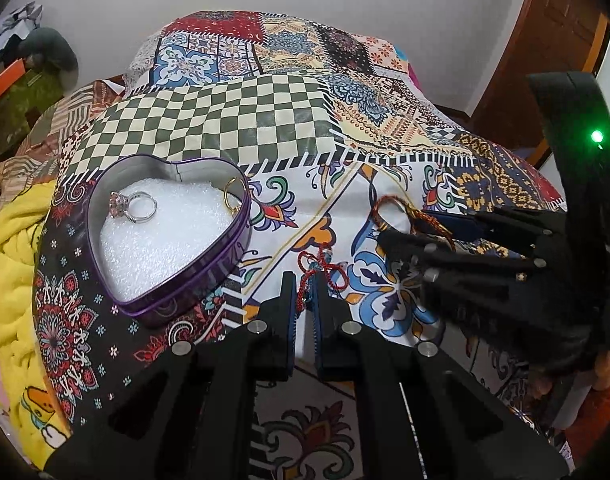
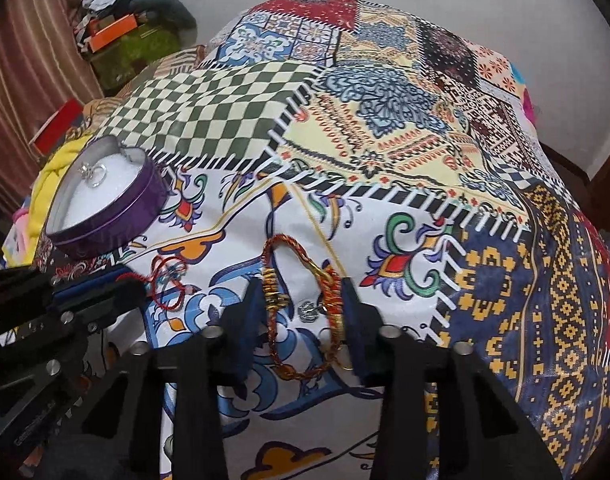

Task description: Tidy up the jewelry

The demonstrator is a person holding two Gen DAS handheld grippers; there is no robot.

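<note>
left wrist view: left gripper narrow, pinching red thread bracelet on the bedsheet; heart tin near left, silver ring and gold ring already inside
right wrist view: right gripper wide, straddling braided gold-bead bracelet, not gripped; tin well apart at left
progress: two rings stored; both bracelets left to move

No words, numbers or brand names can be read in either view. The patchwork sheet shows only shapes and flowers, and the purple heart tin has stripes and marks on its side that are too blurry to read.
</note>
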